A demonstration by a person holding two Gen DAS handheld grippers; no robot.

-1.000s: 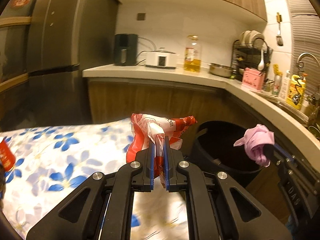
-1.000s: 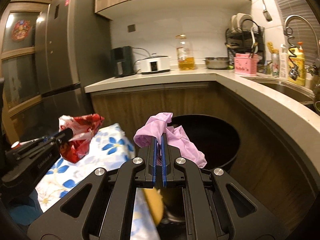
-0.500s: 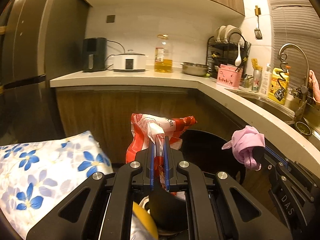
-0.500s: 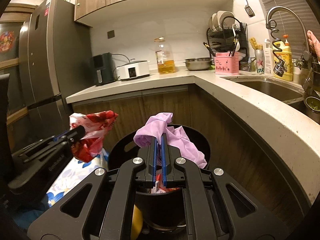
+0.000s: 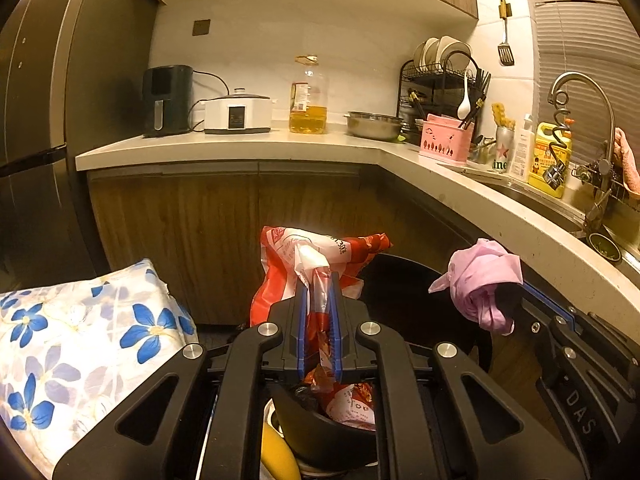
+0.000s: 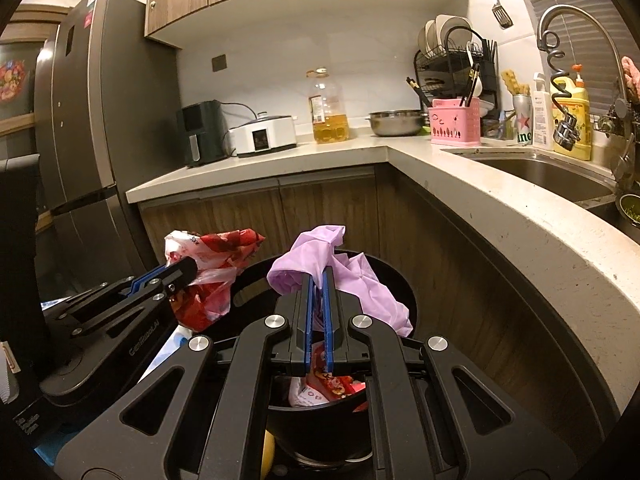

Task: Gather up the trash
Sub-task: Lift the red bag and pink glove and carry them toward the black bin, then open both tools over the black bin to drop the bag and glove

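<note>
Red-and-white wrapper (image 5: 320, 268) and pink wad (image 6: 340, 276) both sit nearer the black bin (image 6: 400, 280) than a second ago; floral cloth (image 5: 80, 340) has slid to frame lower left. Left gripper (image 5: 319, 332): jaws pinching the wrapper, its long axis upright, crumpled top flaring right. Right gripper (image 6: 318, 320): jaws pinching the pink wad, tail drooping lower right over the bin mouth. Bin rim lies under both grippers, red trash inside. Bench (image 6: 500, 200) edge curves close along the right; cabinet fronts (image 5: 224, 232) behind.
</note>
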